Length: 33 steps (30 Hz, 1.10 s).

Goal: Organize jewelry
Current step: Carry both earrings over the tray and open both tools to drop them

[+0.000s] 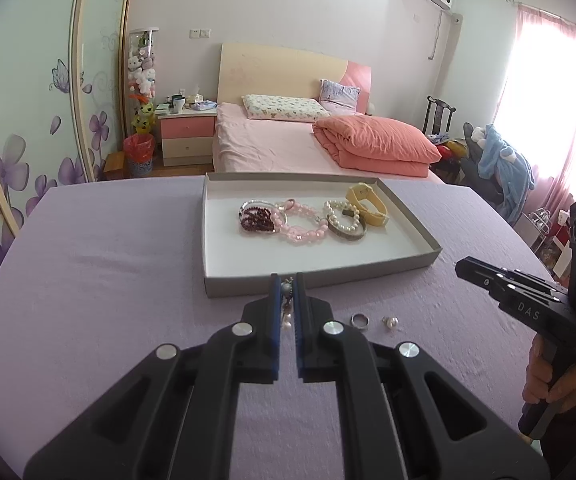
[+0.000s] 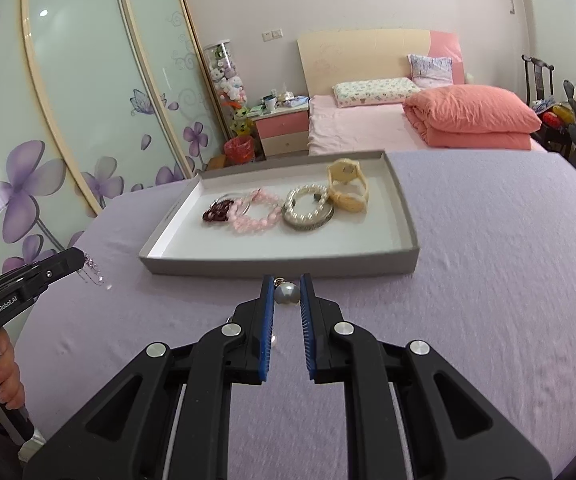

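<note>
while left gripper pinches earring, tray ahead

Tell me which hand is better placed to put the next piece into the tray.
Probably left. The left tongs are shut on a dangling earring just before the tray. The right tongs show a gap beside the pearl piece, so that grip is uncertain.

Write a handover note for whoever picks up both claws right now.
Left claw: shut on a dangly earring, held above the cloth.
Right claw: appears shut on a pearl piece, just short of the tray.
Done: bracelets and yellow watch lie in the tray.
Left: place both held pieces, then the ring and small stud on the cloth.
</note>
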Available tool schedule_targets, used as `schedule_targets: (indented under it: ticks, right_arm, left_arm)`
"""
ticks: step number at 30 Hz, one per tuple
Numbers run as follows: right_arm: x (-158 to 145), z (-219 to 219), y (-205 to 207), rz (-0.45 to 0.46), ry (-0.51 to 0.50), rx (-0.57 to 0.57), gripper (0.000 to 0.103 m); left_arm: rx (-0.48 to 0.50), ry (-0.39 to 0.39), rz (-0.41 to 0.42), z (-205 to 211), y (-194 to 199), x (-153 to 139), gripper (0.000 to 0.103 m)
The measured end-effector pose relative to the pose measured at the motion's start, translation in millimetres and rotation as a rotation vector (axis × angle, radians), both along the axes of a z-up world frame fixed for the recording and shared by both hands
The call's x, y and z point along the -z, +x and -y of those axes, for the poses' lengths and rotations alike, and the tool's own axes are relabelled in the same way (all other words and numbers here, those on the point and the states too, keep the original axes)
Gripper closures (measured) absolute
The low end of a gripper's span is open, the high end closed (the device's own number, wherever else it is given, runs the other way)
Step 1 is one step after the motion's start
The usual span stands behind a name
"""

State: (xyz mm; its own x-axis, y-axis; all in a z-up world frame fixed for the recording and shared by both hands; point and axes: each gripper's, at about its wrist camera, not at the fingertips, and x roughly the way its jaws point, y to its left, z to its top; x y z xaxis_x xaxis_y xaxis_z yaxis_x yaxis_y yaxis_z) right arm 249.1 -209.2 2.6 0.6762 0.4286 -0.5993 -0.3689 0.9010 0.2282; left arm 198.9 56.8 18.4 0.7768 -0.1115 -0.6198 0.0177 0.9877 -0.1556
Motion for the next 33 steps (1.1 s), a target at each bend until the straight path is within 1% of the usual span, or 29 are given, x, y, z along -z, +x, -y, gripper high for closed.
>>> schedule_targets:
  ticks: [6, 10, 12, 15, 19, 25, 33]
  right_arm:
    - [-20.2, 1.5, 32.5, 0.090, -0.004, 0.056, 0.089]
    - [-22.3, -6.5, 67.3, 0.112, 0.021, 0.065, 0.090]
    - [-17.5, -13.3, 83.8, 0.107, 0.015, 0.057, 0.089]
    - [-2.6, -26.4, 112.9, 0.075, -0.008, 0.045, 0.089]
    - [16.1, -32.4, 133.8, 0.039, -0.030, 0.047, 0.089]
    - [30.2, -33.3, 142.5, 0.017, -0.040, 0.045, 0.089]
    - [35.3, -36.5, 148.2, 0.008, -0.042, 0.048, 0.089]
  left_arm:
    - [-0.012, -0.015, 0.037, -4.7, 23.4, -13.2, 0.097]
    - [-0.017, -0.031, 0.052, -4.6, 52.7, -18.6, 0.097]
    - [-0.017, -0.036, 0.053, -4.0, 68.0, -19.9, 0.097]
    - [-0.023, -0.037, 0.044, -2.4, 93.2, -16.0, 0.097]
    - [-0.030, -0.048, 0.024, -2.4, 122.0, -7.0, 0.097]
    - [-0.032, -0.054, -0.013, -3.9, 150.4, 10.8, 0.097]
    - [-0.030, -0.056, -0.035, -4.4, 167.3, 24.0, 0.097]
